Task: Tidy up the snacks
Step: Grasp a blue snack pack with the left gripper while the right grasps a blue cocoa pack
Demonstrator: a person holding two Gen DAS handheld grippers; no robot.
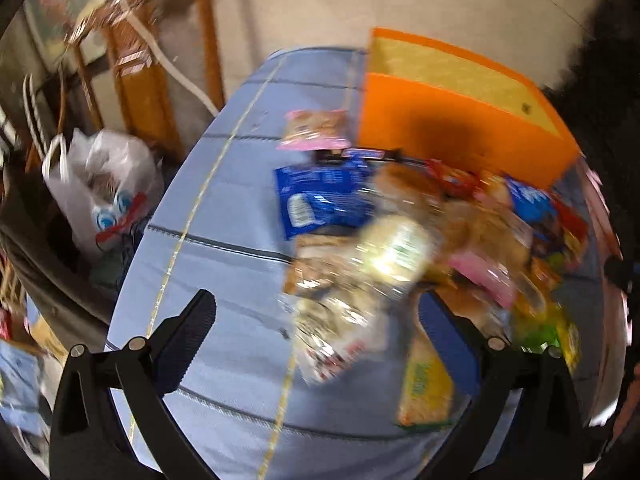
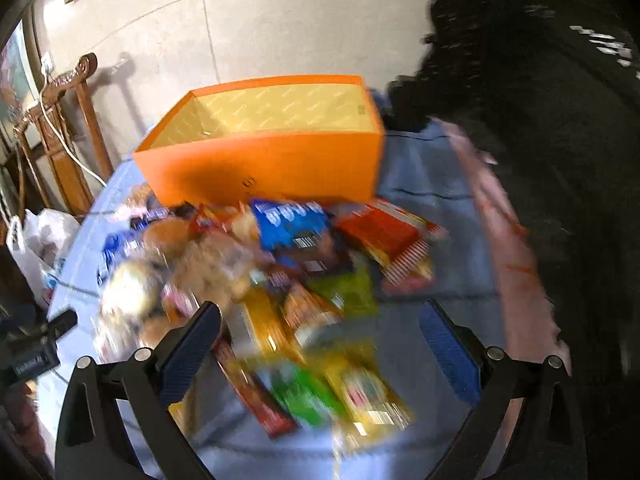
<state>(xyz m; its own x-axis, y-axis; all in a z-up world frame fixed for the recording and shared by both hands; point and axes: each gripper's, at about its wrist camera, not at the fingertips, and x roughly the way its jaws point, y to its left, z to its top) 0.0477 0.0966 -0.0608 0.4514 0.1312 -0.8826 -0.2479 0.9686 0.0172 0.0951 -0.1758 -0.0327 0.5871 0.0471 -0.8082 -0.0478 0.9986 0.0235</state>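
A heap of snack packets (image 1: 420, 240) lies on a blue cloth-covered table (image 1: 224, 208); both views are blurred. Behind the heap stands an open orange box (image 1: 432, 120) with a yellow lining, and nothing shows inside it. My left gripper (image 1: 316, 312) is open above the heap's near-left side, over a shiny clear packet (image 1: 340, 312). A blue cookie packet (image 1: 320, 200) lies beyond it. In the right wrist view the orange box (image 2: 272, 160) is at the back and my right gripper (image 2: 320, 324) hangs open over yellow, green and red packets (image 2: 320, 392). A red striped packet (image 2: 392, 244) lies at the right.
A white plastic bag (image 1: 100, 192) sits off the table's left edge beside wooden furniture (image 1: 140, 80). A person in dark clothing (image 2: 540, 120) stands at the right, with a forearm (image 2: 512, 264) along the table edge. The left gripper's body (image 2: 32, 348) shows at the far left.
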